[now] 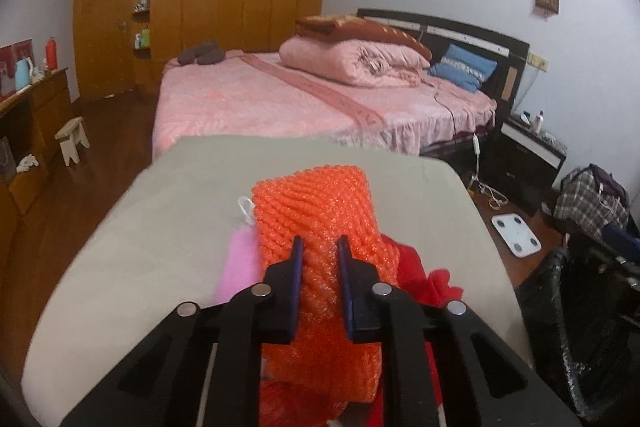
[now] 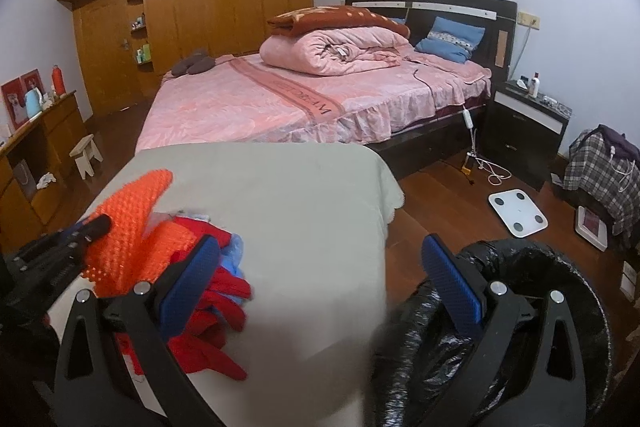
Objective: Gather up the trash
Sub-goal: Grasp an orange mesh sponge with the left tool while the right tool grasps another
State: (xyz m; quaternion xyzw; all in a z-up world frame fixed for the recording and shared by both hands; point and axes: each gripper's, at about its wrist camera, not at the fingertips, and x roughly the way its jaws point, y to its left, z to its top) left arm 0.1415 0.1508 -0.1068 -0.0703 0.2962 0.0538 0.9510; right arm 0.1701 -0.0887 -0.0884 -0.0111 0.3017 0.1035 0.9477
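Left tool (image 1: 320,247) clamped on the orange bubble wrap (image 1: 320,203), blue pads pressed into its sides; the wrap stood lifted off the beige-covered worktop (image 1: 160,227), its upper part leaning away from the camera; from the right wrist view the same wrap (image 2: 128,227) hung in the left tool (image 2: 96,225) over the worktop's left side. Beside and under it lay a heap of red scraps (image 2: 216,315), with a pale blue piece (image 2: 236,251) and a pink piece (image 1: 240,259) touching the heap. Right tool (image 2: 320,275) held its fingers wide apart, nothing between them; left finger over the red scraps, right finger above the black-lined bin (image 2: 520,267), which stood on the floor just right of the worktop. Pink bed (image 2: 280,99) behind; white scale (image 2: 518,213) on the wooden floor.
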